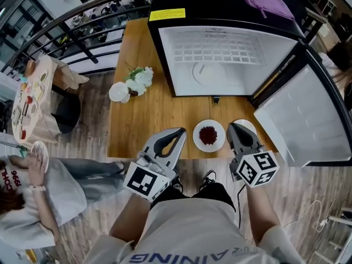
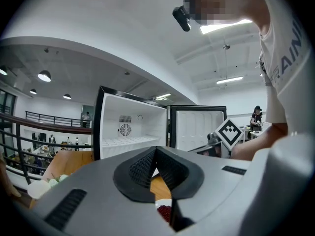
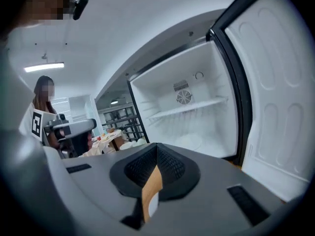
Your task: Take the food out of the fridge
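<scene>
Left claw: the left claw (image 1: 177, 132) has its jaws together on nothing. It sits low in the head view, with its tip just left of the plate.
Right claw: the right claw (image 1: 235, 126) is also closed and empty, with its tip just right of the same plate.
Food: the plate of red food (image 1: 208, 135) is out on the counter (image 1: 148, 120), between the two tips and about equally near both.
Second plate: a white plate (image 1: 248, 124) lies partly under the right claw; I cannot tell its contents.
Fridge: the fridge (image 1: 220, 34) stands open at upper centre, straight up the frame from both claws. A pale round thing (image 1: 206, 73) lies on its floor; I cannot tell whether it is food.
In the way: the red plate lies between the claws and the opening, and the door (image 1: 308, 120) hangs at the right.
Off-path: the cup (image 1: 118, 92) and flowers (image 1: 140, 80) sit at left.
</scene>
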A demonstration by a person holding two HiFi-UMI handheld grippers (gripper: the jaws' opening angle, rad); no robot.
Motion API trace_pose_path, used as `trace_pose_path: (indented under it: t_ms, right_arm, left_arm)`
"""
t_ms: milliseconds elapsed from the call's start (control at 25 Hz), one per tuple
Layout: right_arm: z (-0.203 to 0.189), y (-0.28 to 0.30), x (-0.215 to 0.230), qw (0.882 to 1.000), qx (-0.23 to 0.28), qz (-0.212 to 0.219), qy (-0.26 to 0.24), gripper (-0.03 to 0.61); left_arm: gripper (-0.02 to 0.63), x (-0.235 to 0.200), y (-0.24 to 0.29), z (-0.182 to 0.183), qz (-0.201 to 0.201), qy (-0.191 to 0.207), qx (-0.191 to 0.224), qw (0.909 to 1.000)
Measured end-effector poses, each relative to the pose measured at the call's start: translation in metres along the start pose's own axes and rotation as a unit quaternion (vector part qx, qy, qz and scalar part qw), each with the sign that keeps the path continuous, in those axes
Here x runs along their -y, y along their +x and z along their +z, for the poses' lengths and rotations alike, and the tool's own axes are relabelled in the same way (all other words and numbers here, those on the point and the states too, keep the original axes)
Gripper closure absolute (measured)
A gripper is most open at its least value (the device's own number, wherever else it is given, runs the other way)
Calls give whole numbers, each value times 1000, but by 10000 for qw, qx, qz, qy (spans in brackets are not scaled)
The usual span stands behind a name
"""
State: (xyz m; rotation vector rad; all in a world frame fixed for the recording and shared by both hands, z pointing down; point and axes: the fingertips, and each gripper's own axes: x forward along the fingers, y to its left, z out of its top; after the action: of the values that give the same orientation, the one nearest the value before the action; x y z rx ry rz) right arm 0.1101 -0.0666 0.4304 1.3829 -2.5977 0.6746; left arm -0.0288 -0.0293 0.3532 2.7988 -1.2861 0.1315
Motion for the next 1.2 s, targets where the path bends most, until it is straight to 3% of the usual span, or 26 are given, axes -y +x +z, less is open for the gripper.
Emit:
trace_pose_path:
  t_ms: [320, 520, 1200]
  right_arm:
    - [81, -23, -23, 9945, 959, 43, -413, 557]
    - [115, -33, -33, 9910, 1240, 155, -470, 557]
    - [104, -25, -16, 9946, 1033, 65, -102, 557]
  left_arm:
    - [606, -15, -2, 26, 121, 48, 229, 9997]
    - [606, -20, -2, 34, 167, 13, 345, 9993]
    - [607, -22, 1, 38, 228, 32, 438, 9988]
